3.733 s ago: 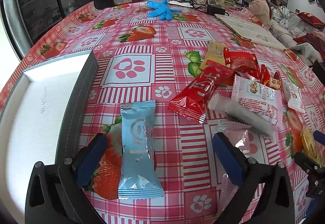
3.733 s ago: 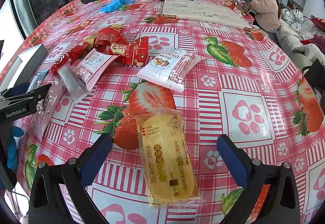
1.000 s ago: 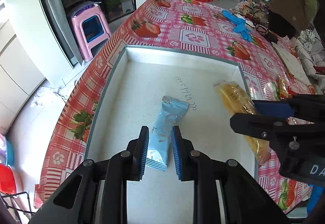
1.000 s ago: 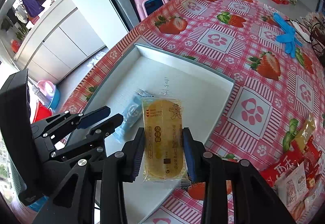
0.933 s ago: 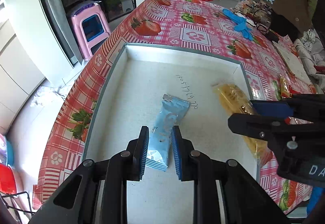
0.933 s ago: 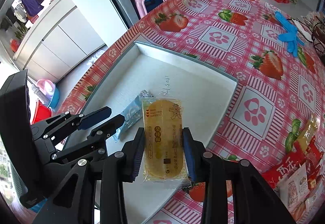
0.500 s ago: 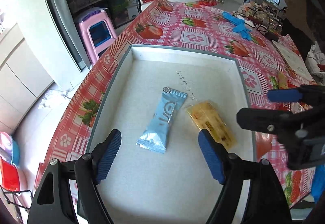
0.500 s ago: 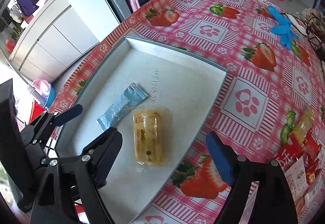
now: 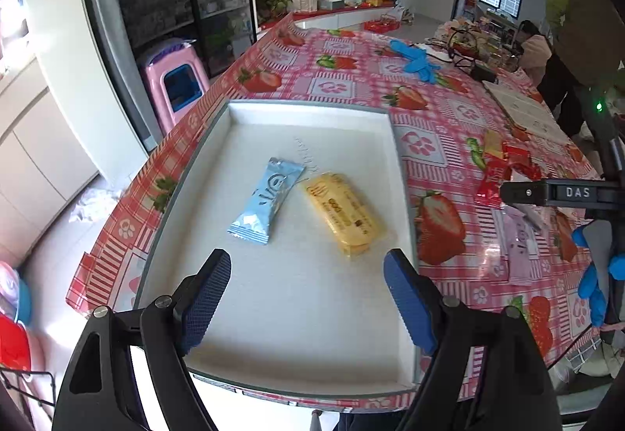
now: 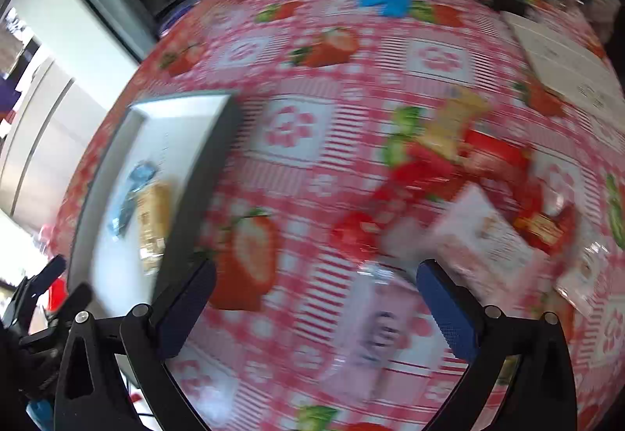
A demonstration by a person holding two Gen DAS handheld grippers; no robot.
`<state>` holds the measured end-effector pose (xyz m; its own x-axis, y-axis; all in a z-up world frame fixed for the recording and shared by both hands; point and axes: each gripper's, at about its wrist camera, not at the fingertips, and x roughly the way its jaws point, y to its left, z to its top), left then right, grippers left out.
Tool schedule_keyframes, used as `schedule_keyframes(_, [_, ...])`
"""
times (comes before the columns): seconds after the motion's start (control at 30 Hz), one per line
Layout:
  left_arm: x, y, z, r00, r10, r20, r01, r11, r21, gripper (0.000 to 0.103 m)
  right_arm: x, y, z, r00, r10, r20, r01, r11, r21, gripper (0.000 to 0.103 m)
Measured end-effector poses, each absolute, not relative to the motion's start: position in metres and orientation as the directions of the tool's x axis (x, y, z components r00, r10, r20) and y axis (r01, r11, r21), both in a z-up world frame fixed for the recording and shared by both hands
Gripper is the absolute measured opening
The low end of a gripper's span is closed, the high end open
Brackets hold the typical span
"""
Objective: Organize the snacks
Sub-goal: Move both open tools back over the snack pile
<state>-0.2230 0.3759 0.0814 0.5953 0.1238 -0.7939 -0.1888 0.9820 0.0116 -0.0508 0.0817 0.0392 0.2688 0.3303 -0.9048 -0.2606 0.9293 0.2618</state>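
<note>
The desk point(image 9: 429, 107) carries a red-and-white checked cloth printed with strawberries and paw marks. At its near-left corner sits a shallow white tray point(image 9: 402, 196) with a grey rim. Inside the tray lie two snacks side by side, just apart — a light-blue packet point(image 9: 267, 200) to the left and a yellow packet point(image 9: 345, 214) to the right, both flat on the tray floor. The remaining snacks point(image 9: 504, 169) lie in a loose heap on the cloth to the right of the tray, well apart from it; a pale pink packet point(image 10: 377, 329) lies nearest. The left gripper point(image 9: 306, 300) hangs over the near part of the tray, its jaws opening, nothing between them. The right gripper point(image 10: 316, 308) is over the cloth above the pink packet, jaws opening wide and empty — that view is blurred. Blue gloves point(image 9: 416, 58) lie at the far side.
</note>
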Motion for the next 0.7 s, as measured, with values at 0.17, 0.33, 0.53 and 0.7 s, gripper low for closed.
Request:
schedule_keyframes(0.17, [-0.221,0.358,0.085,0.599,0.103,-0.794,-0.144,0.989,0.02,0.087,-0.042,0.023,0.034,0.299,0.289,-0.909,-0.074,0.957,0.28,0.103])
schedule_keyframes(0.33, [-0.207,0.334,0.087,0.594,0.051,-0.803,-0.076,0.997,0.007,0.087,-0.051,-0.018,0.033,0.312,0.268,-0.911,0.011,0.958,0.286,0.103])
schedule_keyframes(0.53, [-0.177,0.28,0.085,0.577,0.01,-0.816,0.051,0.998,0.048,0.087,-0.063,-0.07,0.026,0.31,0.232,-0.922,0.096,0.957,0.273,0.103])
schedule_keyframes(0.7, [-0.143,0.238,0.077,0.562,-0.023,-0.827,0.136,0.989,0.065,0.087,-0.064,-0.103,0.018,0.313,0.204,-0.928,0.153,0.953,0.261,0.103])
